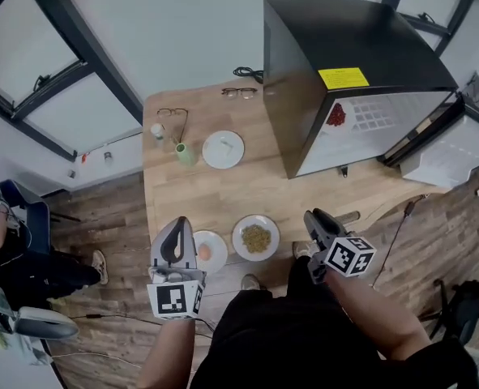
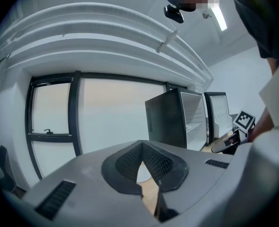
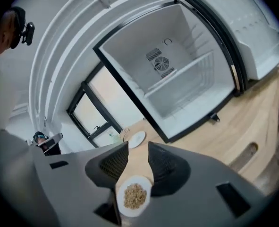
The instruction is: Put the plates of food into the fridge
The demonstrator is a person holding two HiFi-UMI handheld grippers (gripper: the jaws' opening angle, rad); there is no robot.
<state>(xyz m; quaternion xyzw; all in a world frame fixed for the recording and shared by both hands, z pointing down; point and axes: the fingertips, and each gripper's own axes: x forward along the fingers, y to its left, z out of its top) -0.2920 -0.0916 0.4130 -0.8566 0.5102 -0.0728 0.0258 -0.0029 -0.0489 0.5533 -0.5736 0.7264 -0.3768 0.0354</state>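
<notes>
Holding left gripper (image 1: 177,237) over near edge of table (image 1: 223,197), overlapping left rim of orange-food plate (image 1: 210,253). Reads in left gripper view as closed: pad tips touching, nothing clamped between, muzzle aimed level toward fridge (image 1: 361,63) and windows. Holding right gripper (image 1: 314,224) at same near edge, just right of grain plate (image 1: 256,237) and apart from it. Reads in right gripper view as open: jaws spread, clear gap between pads, pads pressing on nothing. Shows grain plate low in that gap, lying flat on table beyond the jaws, not gripped. Places far plate (image 1: 223,149) at mid-table, well apart from both grippers, with green cup (image 1: 186,153) just beside its left rim. Places small bottle (image 1: 157,130) and glasses (image 1: 173,118) left of cup, second glasses (image 1: 238,92) and black cable (image 1: 247,73) at far edge. Sets fridge on far right corner of table, door (image 1: 454,148) swung fully open to the right. Shows white interior in right gripper view, with one shelf across the middle and round fan vent on back wall. Leaves all three plates on table, outside fridge. Shows seated person (image 1: 12,254) at far left, on wooden floor beside table.
</notes>
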